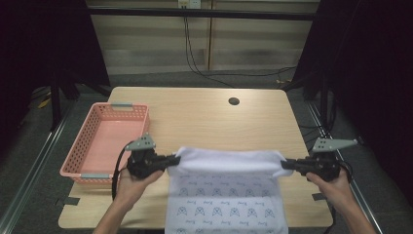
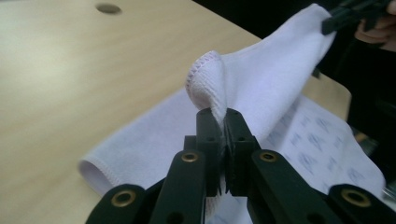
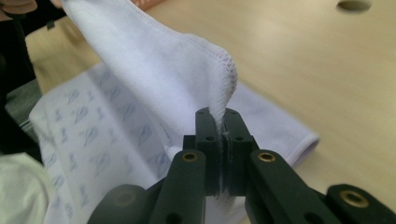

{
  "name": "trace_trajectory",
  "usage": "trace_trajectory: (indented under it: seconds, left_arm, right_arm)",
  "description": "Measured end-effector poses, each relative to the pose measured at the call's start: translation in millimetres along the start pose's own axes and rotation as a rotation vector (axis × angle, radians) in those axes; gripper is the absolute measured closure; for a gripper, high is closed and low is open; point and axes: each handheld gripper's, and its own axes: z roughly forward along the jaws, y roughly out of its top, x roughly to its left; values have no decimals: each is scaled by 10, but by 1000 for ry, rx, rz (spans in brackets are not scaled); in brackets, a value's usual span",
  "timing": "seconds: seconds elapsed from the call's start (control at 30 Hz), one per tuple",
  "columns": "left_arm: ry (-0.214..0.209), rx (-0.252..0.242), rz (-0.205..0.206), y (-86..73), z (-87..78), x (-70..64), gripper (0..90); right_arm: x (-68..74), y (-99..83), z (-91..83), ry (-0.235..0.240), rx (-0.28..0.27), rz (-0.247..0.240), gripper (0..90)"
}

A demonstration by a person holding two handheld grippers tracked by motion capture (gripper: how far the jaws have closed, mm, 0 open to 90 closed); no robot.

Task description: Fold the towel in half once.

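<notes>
you're mid-fold: left gripper [image 1: 171, 159] and right gripper [image 1: 287, 165] each pinch a towel [image 1: 226, 195] corner (jaws clamped tight); carry both corners toward you evenly.

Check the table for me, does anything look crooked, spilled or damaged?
Nothing stands out. The left tongs and right tongs each pinch a corner of the white towel, folding it evenly. The pink basket sits squarely at the table's left edge.
</notes>
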Motion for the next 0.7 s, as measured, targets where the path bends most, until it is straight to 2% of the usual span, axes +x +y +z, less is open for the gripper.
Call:
trace_trajectory:
  seconds: [0.03, 0.07, 0.13, 0.17, 0.27, 0.3, 0.33, 0.37, 0.4, 0.43, 0.5, 0.57, 0.63, 0.7]
  left_arm:
    - [-2, 27, -14, -133, 3, -58, 869]
    - [-10, 44, -27, -216, 7, -76, 869]
    - [-17, 75, -49, -375, 20, -101, 868]
    - [-36, 107, -70, -522, 20, -100, 868]
    - [-40, 150, -97, -707, 28, -90, 867]
    - [-40, 150, -97, -707, 28, -90, 868]
    - [-40, 165, -106, -751, 49, -88, 868]
    - [-43, 204, -114, -809, 98, -79, 868]
    - [-43, 204, -114, -809, 98, -79, 867]
    - [-48, 225, -109, -821, 121, -65, 867]
    - [-44, 232, -122, -841, 157, -46, 864]
    - [-14, 264, -120, -850, 207, -21, 857]
    - [-15, 269, -120, -846, 222, -4, 857]
    - [6, 283, -112, -826, 287, 27, 860]
  right_arm:
    - [21, -58, 10, 4, 10, 7, 877]
    - [75, -185, 36, 22, 38, 21, 878]
    - [130, -307, 85, 41, 65, 40, 878]
    - [183, -425, 142, 49, 91, 55, 878]
    - [236, -587, 236, 79, 130, 67, 877]
    - [251, -623, 264, 87, 144, 73, 877]
    - [251, -623, 264, 87, 144, 73, 877]
    - [265, -677, 331, 91, 171, 79, 877]
    - [265, -677, 331, 91, 171, 79, 877]
    - [269, -693, 365, 96, 186, 87, 877]
    - [256, -752, 476, 98, 237, 91, 877]
    - [236, -776, 506, 99, 254, 92, 876]
    - [213, -783, 536, 91, 261, 89, 877]
    - [182, -785, 579, 105, 266, 95, 878]
